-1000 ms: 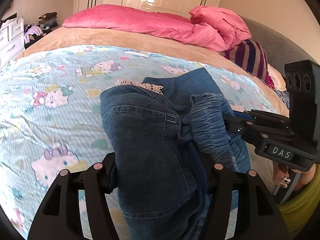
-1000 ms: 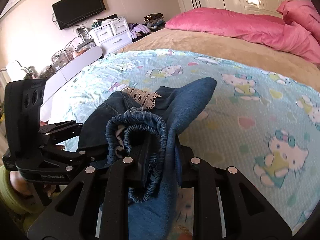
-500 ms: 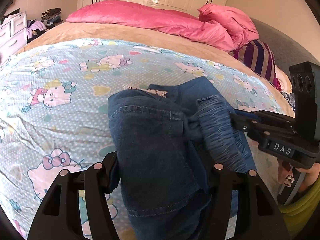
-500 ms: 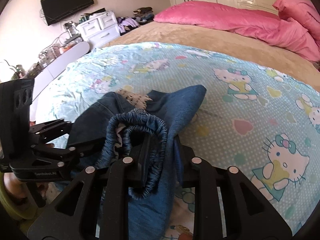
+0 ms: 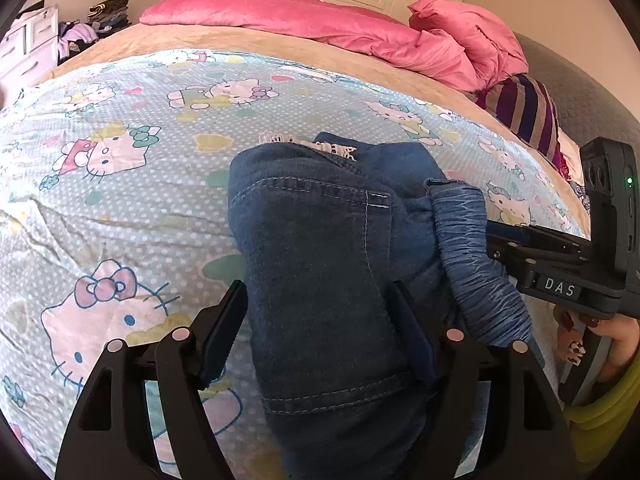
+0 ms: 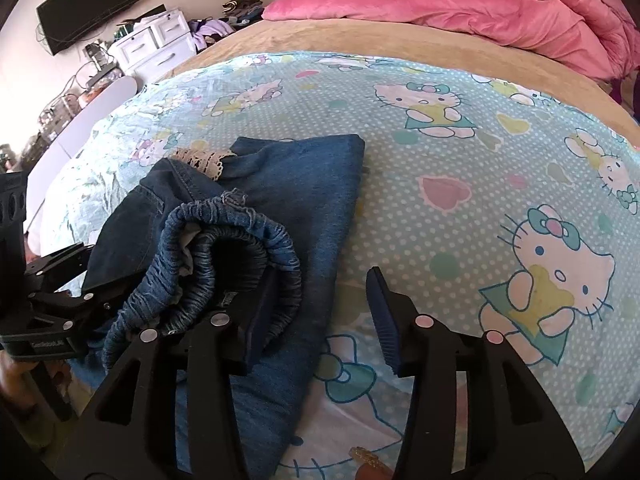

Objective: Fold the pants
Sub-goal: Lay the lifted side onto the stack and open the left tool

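Both grippers are letting go — the release step of a fold, by the look of it. The left gripper has just been opening: the folded pants lie between its fingers, the left pad standing clear of the denim with printed sheet showing in the gap, the right finger close against the cloth, contact there hard to judge. I read it as released. The right gripper has also just been opening; its jaws stand apart over sheet and the denim's edge, the left finger tucked inside the loop of the gathered waistband, the right finger over bare sheet, nothing pinched. The pants sit as a compact bundle on the sheet at the near side of the bed, a strip of lace trim peeking out at the end far from the fingers, waistband bunched up on top rather than lying flat. Judgement: fold laid down, not yet tidy. Next move calls for backing both sets of fingers out without dragging cloth — the finger in the waistband loop especially — then pressing that waistband flat.
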Motion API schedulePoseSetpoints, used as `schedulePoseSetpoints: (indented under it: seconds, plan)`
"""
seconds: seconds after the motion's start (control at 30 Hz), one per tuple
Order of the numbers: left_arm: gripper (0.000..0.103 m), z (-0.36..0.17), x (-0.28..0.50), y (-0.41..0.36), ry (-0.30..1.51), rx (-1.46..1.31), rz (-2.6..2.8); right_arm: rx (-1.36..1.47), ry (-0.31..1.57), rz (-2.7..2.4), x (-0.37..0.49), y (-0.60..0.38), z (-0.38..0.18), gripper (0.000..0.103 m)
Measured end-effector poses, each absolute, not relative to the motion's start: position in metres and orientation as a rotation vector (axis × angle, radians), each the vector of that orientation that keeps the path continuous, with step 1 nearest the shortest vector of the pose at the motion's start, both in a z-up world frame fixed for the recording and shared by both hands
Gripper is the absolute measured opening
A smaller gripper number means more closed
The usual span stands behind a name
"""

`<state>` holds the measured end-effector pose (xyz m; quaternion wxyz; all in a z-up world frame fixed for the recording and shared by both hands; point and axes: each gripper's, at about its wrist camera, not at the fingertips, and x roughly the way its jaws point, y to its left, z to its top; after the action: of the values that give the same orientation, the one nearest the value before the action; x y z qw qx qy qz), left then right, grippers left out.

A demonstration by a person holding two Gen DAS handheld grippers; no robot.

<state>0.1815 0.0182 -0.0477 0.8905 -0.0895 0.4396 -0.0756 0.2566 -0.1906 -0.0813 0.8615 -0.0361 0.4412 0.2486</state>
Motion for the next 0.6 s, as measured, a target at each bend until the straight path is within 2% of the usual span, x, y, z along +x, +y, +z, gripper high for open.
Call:
schedulePoseSetpoints:
  seconds: [0.23,0.33,0.4,0.57,0.6]
  plan:
    - [0.082,-0.045,0.174,0.02,0.907,-0.194,-0.152,-0.048,0.905,0.505,0.249,-0.198,-0.073,0.056]
    - [0.086,-0.04,0.165,0.022,0.892,-0.195,-0.152,-0.027,0.877,0.504,0.239,-0.205,-0.066,0.07]
    - [0.093,-0.035,0.159,0.022,0.883,-0.196,-0.152,-0.034,0.848,0.496,0.229,-0.208,-0.059,0.082]
    - [0.094,-0.02,0.133,0.025,0.833,-0.209,-0.144,-0.06,0.761,0.488,0.2,-0.216,-0.04,0.093]
    - [0.099,-0.017,0.125,0.026,0.824,-0.209,-0.143,-0.061,0.743,0.482,0.192,-0.218,-0.036,0.094]
